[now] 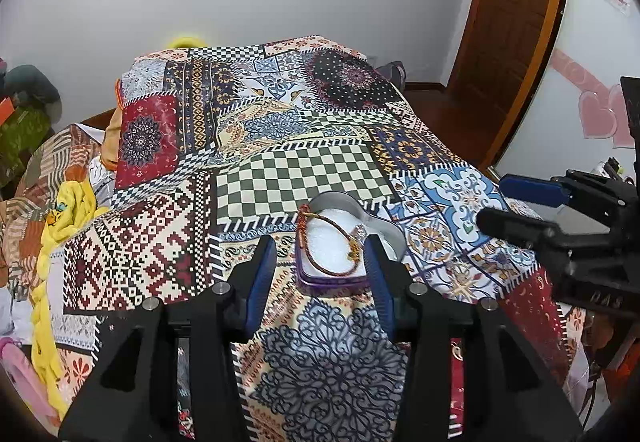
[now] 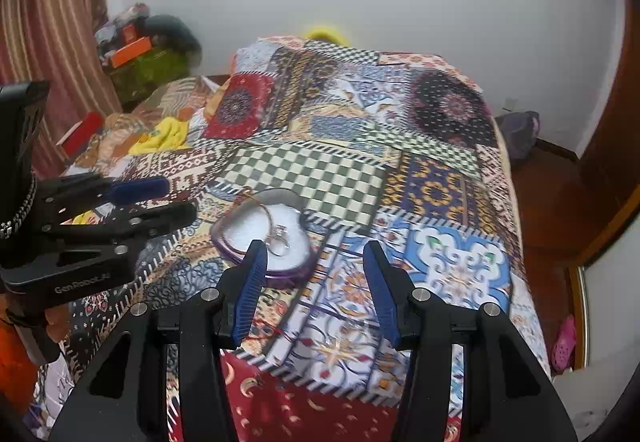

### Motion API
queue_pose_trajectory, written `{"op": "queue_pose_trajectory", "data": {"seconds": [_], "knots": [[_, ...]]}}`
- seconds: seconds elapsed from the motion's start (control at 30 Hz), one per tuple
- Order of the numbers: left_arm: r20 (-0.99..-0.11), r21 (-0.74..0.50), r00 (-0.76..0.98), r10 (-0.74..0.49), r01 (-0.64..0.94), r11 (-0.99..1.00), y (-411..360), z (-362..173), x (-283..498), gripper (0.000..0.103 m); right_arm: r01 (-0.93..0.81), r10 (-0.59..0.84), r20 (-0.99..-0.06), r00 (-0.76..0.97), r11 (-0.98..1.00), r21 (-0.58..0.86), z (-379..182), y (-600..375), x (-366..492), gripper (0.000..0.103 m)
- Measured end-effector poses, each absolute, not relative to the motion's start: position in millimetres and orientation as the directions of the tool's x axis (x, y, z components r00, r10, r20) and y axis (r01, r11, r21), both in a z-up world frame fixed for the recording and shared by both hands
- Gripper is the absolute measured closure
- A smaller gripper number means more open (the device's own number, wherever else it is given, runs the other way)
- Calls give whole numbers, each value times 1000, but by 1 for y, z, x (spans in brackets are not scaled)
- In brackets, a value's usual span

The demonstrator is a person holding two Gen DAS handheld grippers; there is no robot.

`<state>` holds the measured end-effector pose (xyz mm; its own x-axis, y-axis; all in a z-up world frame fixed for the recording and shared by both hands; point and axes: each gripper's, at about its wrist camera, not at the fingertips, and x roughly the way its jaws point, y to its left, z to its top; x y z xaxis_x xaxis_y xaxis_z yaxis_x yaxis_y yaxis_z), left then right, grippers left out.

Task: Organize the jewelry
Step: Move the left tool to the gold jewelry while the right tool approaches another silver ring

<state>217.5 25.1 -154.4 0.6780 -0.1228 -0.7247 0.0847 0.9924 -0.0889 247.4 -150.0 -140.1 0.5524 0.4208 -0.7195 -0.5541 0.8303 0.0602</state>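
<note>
A heart-shaped jewelry box with a purple rim and white lining sits open on the patchwork bedspread. A red braided bracelet and a silver ring lie in it. My left gripper is open and hovers just in front of the box, its fingers either side of the near edge. In the right wrist view the box lies ahead left, with the ring and bracelet inside. My right gripper is open and empty, just right of the box.
The patchwork bedspread covers the bed. Yellow cloth and clutter lie at the bed's left side. A wooden door stands at the right. A pink shoe is on the floor right of the bed.
</note>
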Motion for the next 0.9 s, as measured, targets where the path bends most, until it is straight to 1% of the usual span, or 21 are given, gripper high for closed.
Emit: {"op": "queue_pose_trajectory", "data": {"seconds": [0.3, 0.4, 0.57, 0.73, 0.9], "knots": [[-764, -105, 628, -147, 104, 989, 10, -172, 207, 58, -495, 381, -719, 581, 867, 59, -142, -188, 243, 57], [-777, -129, 607, -168, 108, 986, 6, -180, 206, 58, -480, 360, -731, 579, 876, 52, -149, -198, 241, 57], [-796, -165, 569, -205, 122, 979, -5, -195, 205, 58, -472, 356, -762, 541, 878, 74, -168, -207, 242, 57], [-820, -135, 540, -189, 139, 981, -17, -209, 205, 58, -489, 364, -802, 474, 866, 104, -195, -202, 244, 57], [-835, -133, 516, -192, 150, 980, -22, -220, 205, 58, -498, 360, -827, 432, 860, 114, -217, -195, 247, 57]]}}
